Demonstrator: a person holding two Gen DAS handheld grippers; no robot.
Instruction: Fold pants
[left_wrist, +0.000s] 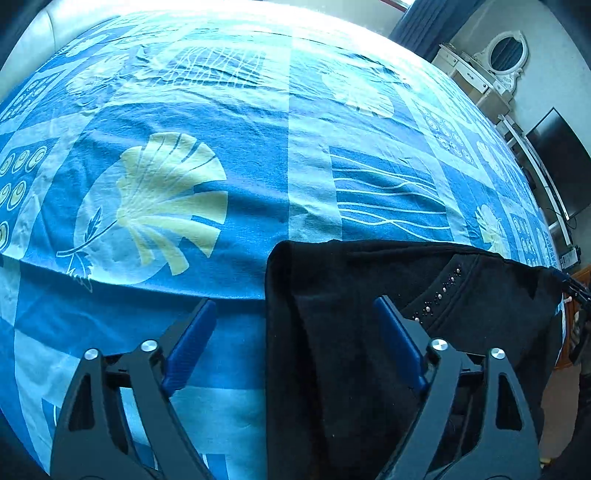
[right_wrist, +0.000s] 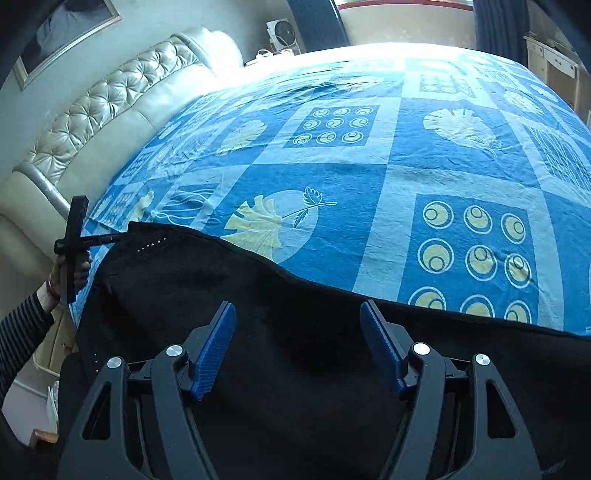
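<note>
Only the right wrist view shows the tufted headboard (right_wrist: 110, 110) and the person's hand (right_wrist: 70, 269). Black pants (left_wrist: 369, 332) lie at the near edge of the blue bedspread (left_wrist: 240, 166). Left gripper (left_wrist: 295, 317) and right gripper (right_wrist: 297, 321) both stand wide apart above them, gripping nothing.

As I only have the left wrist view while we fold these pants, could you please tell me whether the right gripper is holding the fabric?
Observer: No. The right gripper is open over the black pants, with nothing pinched between its pads.
Operator: Thank you. How far do the pants run beyond my frame?
Observer: They stretch along the near edge of the blue bedspread and leave the right wrist view at its right side.
Operator: And what is at the waistband end?
Observer: The hand carrying the left gripper shows there, below a striped sleeve.
</note>
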